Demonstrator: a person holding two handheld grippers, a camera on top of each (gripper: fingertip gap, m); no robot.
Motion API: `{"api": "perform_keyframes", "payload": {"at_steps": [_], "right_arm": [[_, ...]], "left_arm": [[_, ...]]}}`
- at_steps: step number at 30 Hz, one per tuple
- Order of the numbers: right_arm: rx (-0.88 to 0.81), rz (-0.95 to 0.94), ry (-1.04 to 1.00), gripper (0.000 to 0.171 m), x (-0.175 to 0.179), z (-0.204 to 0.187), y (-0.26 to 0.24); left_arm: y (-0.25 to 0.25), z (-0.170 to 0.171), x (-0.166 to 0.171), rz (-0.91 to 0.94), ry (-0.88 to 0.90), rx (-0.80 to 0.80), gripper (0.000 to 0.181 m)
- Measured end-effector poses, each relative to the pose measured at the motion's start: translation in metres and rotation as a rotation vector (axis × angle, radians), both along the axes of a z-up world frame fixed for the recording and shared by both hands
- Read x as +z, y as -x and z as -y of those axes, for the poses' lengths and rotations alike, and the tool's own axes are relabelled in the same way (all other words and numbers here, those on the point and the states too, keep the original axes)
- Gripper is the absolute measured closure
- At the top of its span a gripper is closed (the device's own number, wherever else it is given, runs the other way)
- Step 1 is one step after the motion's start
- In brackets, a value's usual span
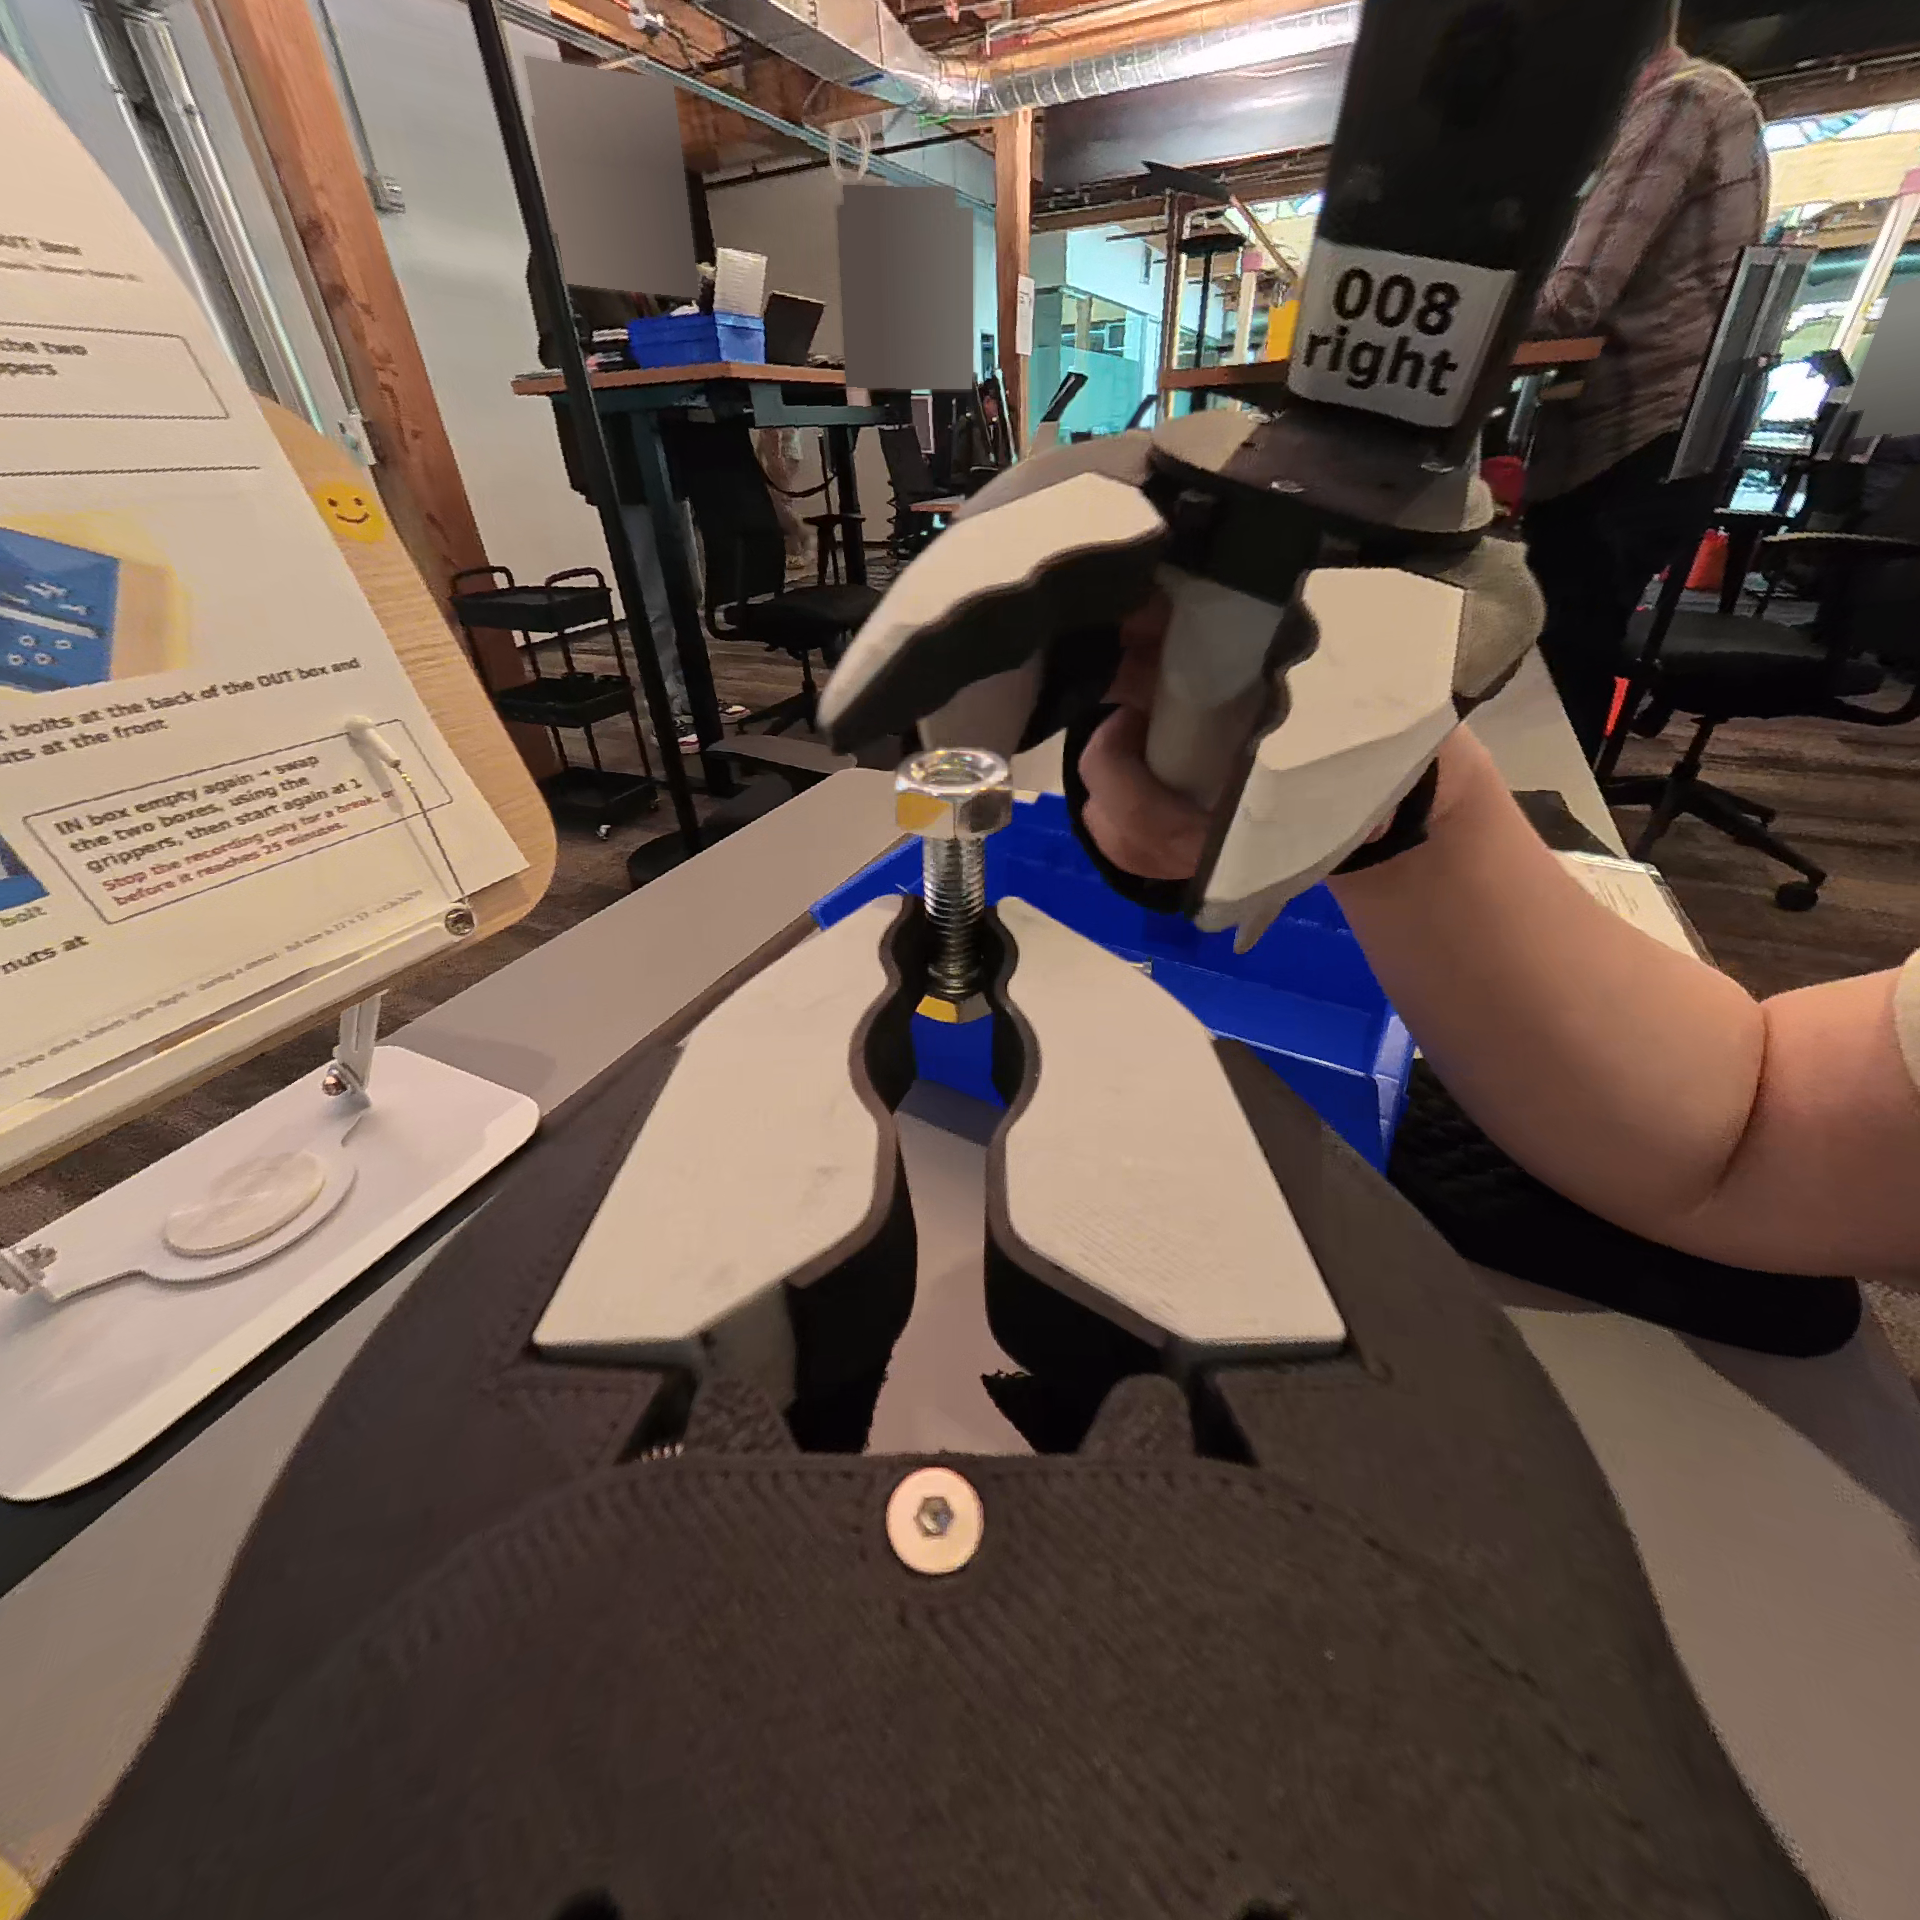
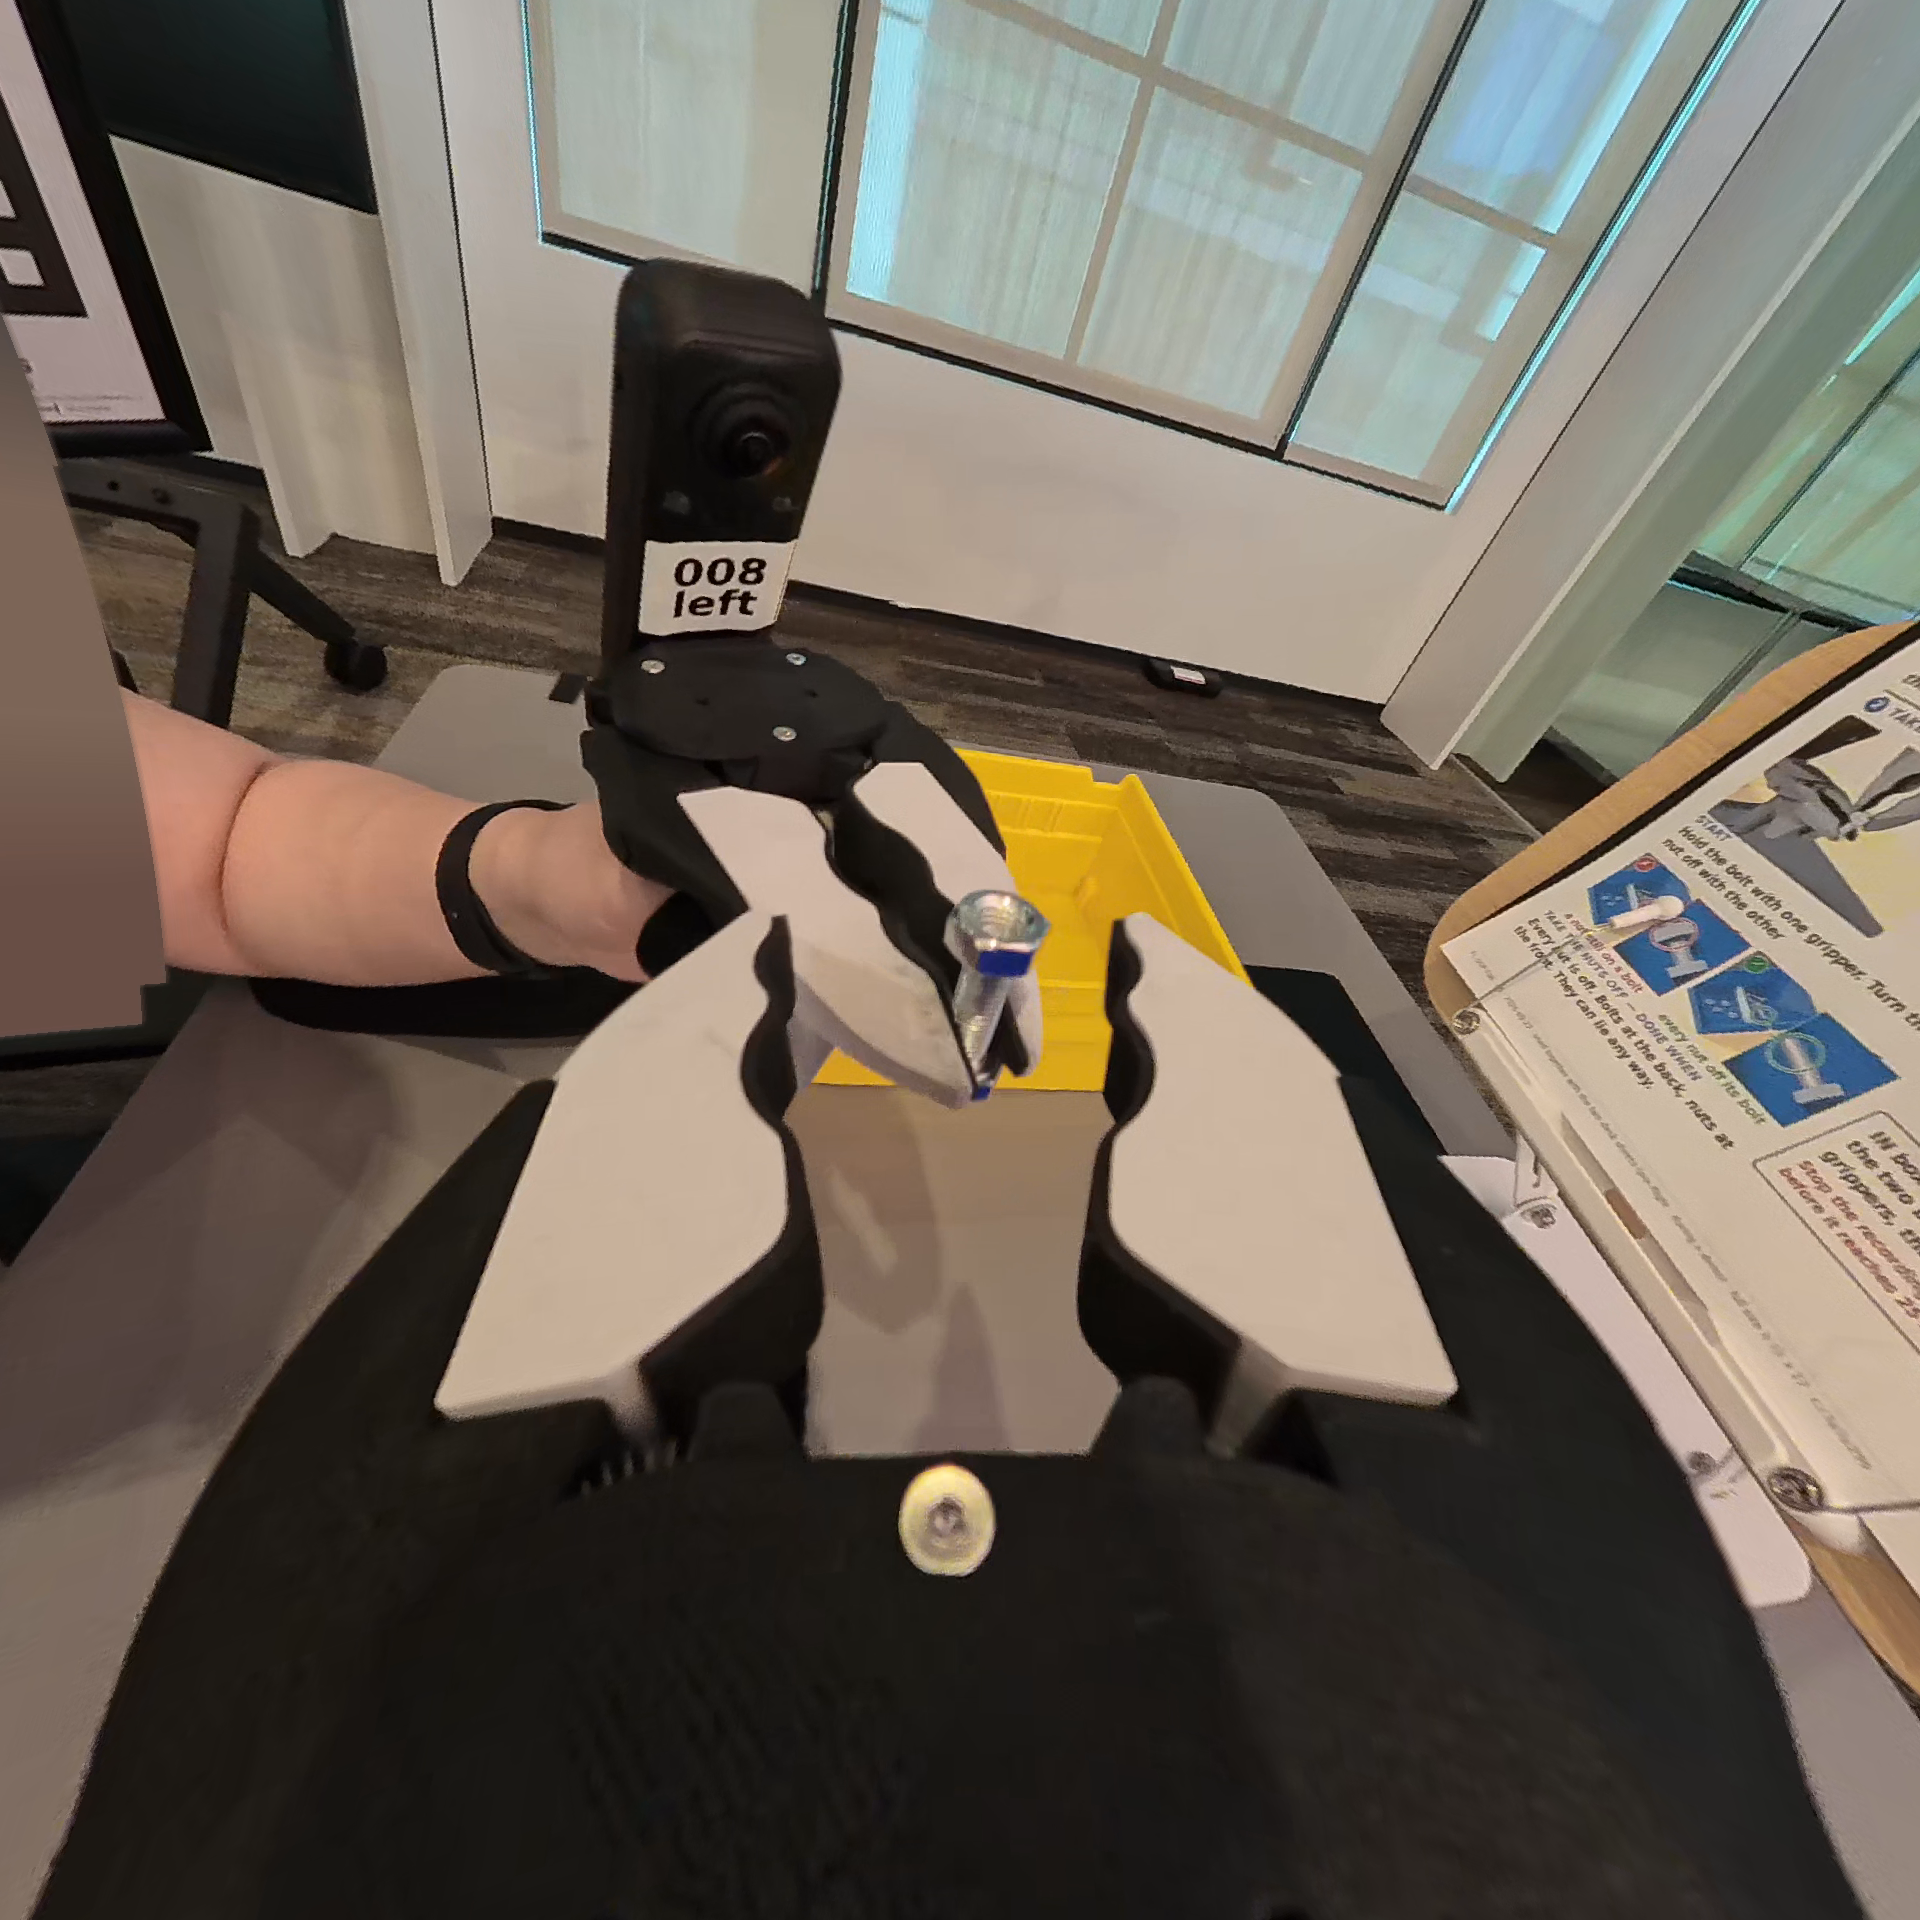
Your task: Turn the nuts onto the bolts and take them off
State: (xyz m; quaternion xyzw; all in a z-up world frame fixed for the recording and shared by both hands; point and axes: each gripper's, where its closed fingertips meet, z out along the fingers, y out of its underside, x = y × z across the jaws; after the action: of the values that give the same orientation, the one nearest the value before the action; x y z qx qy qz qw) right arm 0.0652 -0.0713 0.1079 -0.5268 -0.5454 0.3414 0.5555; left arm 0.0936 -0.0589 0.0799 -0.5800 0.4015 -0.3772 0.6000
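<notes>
In the left wrist view my left gripper (image 1: 951, 925) is shut on the threaded shank of a steel bolt (image 1: 951, 883) and holds it upright, head down. A hex nut (image 1: 953, 795) sits at the bolt's top end. My right gripper (image 1: 1039, 821) hangs open just above and to the right of the nut, apart from it. In the right wrist view my right gripper (image 2: 951, 940) is open, with the nut (image 2: 995, 925) between its fingertips. The left gripper (image 2: 987, 1075) holds the bolt (image 2: 977, 1023) there, tilted.
A blue bin (image 1: 1268, 997) stands on the grey table behind the bolt. A yellow bin (image 2: 1153, 883) stands behind the left gripper. An instruction board on a white stand (image 1: 208, 675) is at the left; it also shows in the right wrist view (image 2: 1714, 1039). A person stands at the far right (image 1: 1652, 312).
</notes>
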Motion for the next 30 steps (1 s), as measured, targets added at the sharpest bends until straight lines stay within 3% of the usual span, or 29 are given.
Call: {"api": "perform_keyframes", "payload": {"at_steps": [6,12,21,23,25,30], "right_arm": [[0.035,0.044,-0.004,0.108,-0.006,0.008,0.004],[0.018,-0.002,-0.021,0.116,0.005,0.007,-0.002],[0.034,0.062,-0.008,0.105,-0.007,0.009,0.004],[0.071,0.066,-0.005,0.120,-0.006,0.016,-0.001],[0.069,0.029,0.016,0.123,0.000,0.016,-0.002],[0.013,-0.005,0.012,0.104,-0.001,0.004,0.006]], "left_arm": [[0.006,-0.006,0.000,-0.016,-0.013,0.045,0.172],[0.014,-0.012,0.004,0.028,0.019,0.058,0.172],[0.009,-0.008,0.001,-0.013,-0.011,0.052,0.172],[0.015,-0.012,0.005,0.019,0.009,0.065,0.172],[0.016,-0.012,0.007,0.042,0.025,0.051,0.172],[0.004,-0.003,0.001,0.001,0.001,0.012,0.172]]}}
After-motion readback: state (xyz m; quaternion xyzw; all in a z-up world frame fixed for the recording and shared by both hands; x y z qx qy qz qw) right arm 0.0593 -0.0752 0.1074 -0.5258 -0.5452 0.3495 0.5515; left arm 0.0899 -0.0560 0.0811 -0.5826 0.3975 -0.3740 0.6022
